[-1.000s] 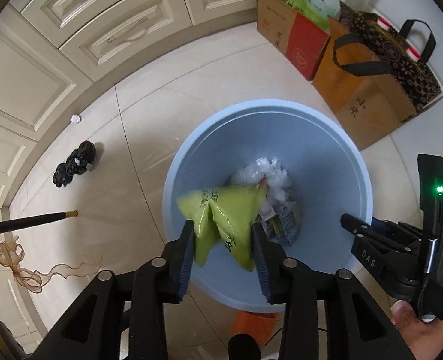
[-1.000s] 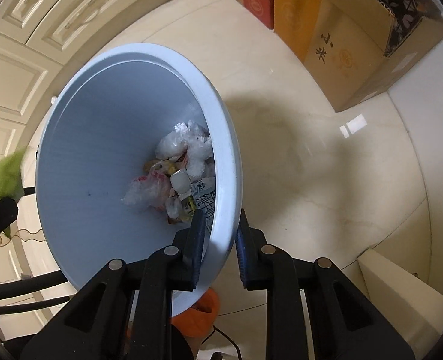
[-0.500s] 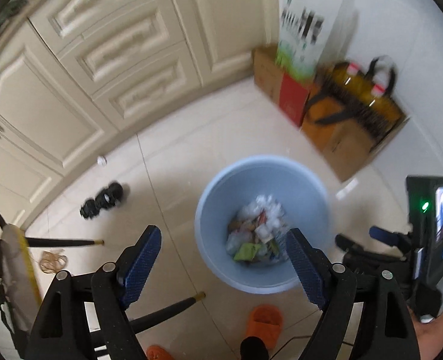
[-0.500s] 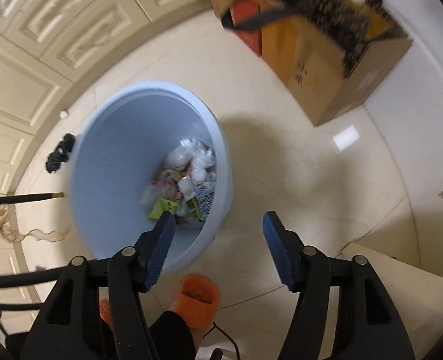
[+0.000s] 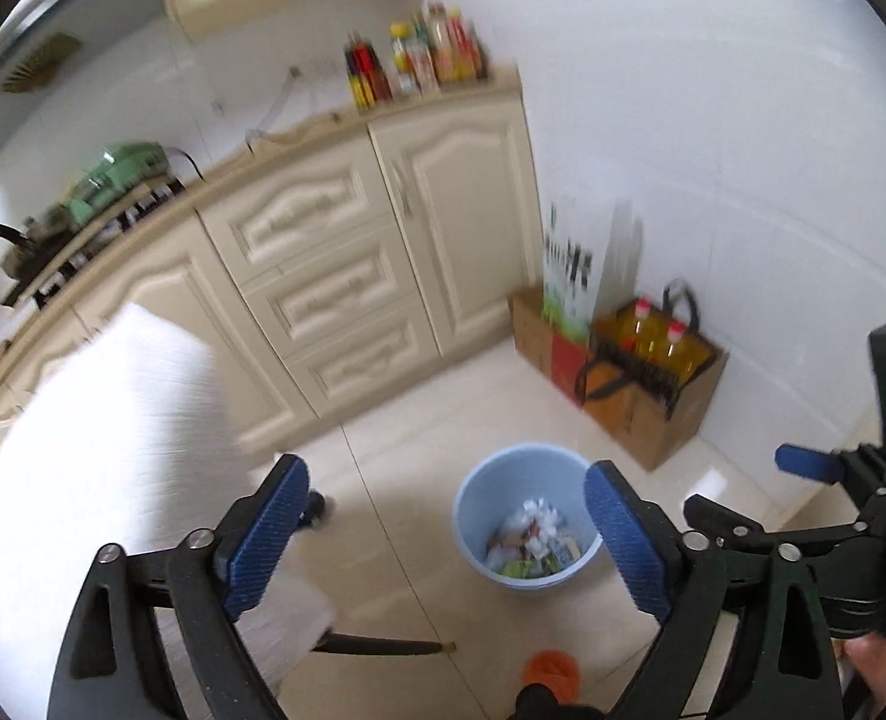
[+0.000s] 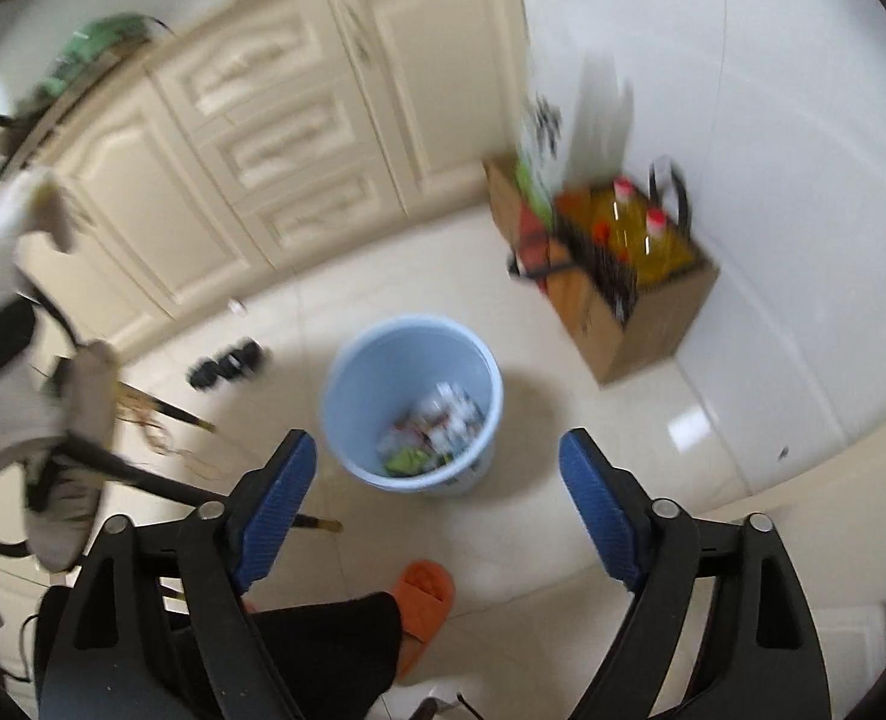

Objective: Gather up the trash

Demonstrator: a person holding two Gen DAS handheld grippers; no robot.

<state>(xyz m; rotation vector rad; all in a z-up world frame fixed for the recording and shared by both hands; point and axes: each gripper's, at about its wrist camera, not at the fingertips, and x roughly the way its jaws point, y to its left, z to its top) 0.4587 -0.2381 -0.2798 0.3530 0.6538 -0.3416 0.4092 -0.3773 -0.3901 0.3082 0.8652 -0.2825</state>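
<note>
Against a second earlier: left gripper (image 5: pixel 446 537) no longer pinched the green packet, which now lay among the trash (image 5: pixel 533 543) in the blue bin (image 5: pixel 466 534). Right gripper (image 6: pixel 437 495) had let go of the bin rim. Both had pulled well up and away, so the bin looked small and stood free on the floor (image 5: pixel 419 420). Both sets of fingers were spread wide and still opening, nothing between them.

Left view only: a white cloth-like mass (image 5: pixel 101 468) beyond the left finger, bottles (image 5: pixel 419 54) on the bench (image 5: pixel 299 126), and the right gripper's body at the far right edge. Right view only: black object (image 6: pixel 227 363) on the floor left of the bin, an orange slipper (image 6: pixel 422 594) and dark trouser leg (image 6: pixel 323 642) between the fingers, nearer than the bin.

Bin: upright, ahead of and between the fingers in both views, part-filled with white crumpled plastic and printed wrappers; green packet (image 6: pixel 407 459) at the near side of the pile. Cardboard box (image 6: pixel 635 318) with oil bottles stood right of it, apart.
</note>
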